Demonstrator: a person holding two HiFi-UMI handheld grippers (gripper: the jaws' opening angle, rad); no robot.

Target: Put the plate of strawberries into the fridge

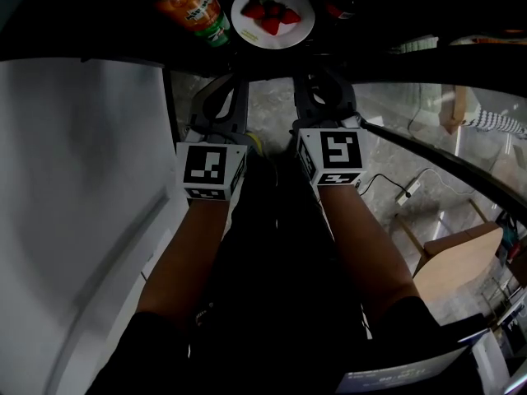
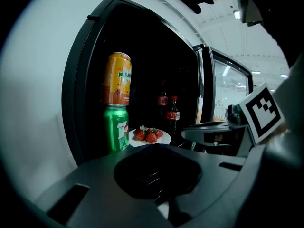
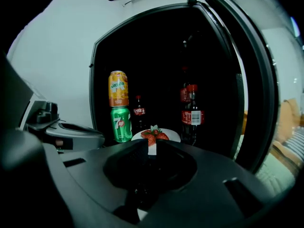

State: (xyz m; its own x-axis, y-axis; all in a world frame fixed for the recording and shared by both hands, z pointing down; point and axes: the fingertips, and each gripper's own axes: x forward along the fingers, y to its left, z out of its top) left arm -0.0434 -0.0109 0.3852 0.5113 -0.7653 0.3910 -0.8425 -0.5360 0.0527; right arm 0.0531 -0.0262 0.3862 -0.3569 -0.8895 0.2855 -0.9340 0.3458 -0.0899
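Head view — left gripper (image 1: 221,97) and right gripper (image 1: 323,95) side by side, both empty; left jaws pressed together, right jaws a thin slit apart. Round white plate (image 1: 301,21) of red strawberries (image 1: 270,16) sits inside the dark open fridge (image 3: 156,56), ahead of both tips and apart from them — orange soda can (image 1: 191,5) stacked on green soda can (image 2: 116,127) just left of it, dark cola bottles (image 3: 192,112) behind.

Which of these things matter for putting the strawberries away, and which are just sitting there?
Part of the job:
- plate of strawberries, already inside
- fridge, door open
- left tool, right tool

Just sitting there:
- orange can stacked on green can
- cola bottles
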